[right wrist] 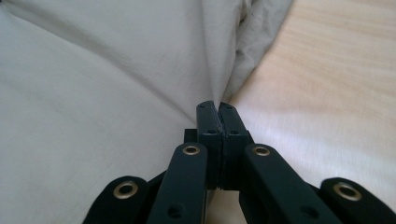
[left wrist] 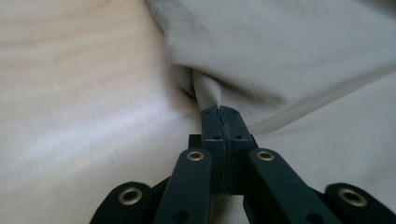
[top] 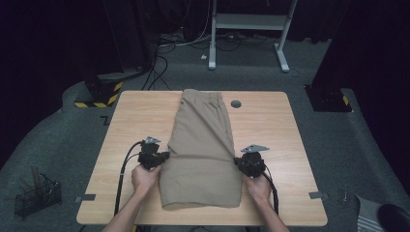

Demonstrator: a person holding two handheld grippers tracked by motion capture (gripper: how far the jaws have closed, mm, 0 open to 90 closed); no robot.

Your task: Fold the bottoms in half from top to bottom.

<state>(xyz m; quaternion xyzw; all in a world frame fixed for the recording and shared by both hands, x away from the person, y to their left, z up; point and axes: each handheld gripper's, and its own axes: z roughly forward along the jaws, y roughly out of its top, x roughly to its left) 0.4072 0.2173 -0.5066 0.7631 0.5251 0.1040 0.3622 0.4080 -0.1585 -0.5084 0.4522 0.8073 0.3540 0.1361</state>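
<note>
Shorts [top: 203, 150], khaki and folded lengthwise, lie flat along the middle of the tabletop [top: 130, 121], waistband toward the far edge and hem toward the person. In the high view the left gripper [top: 166, 155] sits at the left edge of the cloth about halfway down its length, and the right gripper [top: 237, 162] sits at the right edge, roughly level with it, so the shorts lie between the two. Each gripper is held from behind by a hand, the left hand [top: 144, 176] and the right hand [top: 257, 186], with forearms coming in from the near side. In the left gripper view the fingers [left wrist: 212, 123] are pressed together with no gap between them, and a small pinch of the cloth's edge [left wrist: 205, 91] rises out of their tips, drawn up into a narrow fold just above the wood. In the right gripper view the fingers [right wrist: 208, 119] are likewise closed tight, with the cloth's edge [right wrist: 219, 74] caught between the tips and gathered into a creased ridge that runs away from them. Bare wood shows beside each pinched edge. A dark round grommet [top: 235, 103] sits in the tabletop just right of the waistband, apart from the cloth.
</note>
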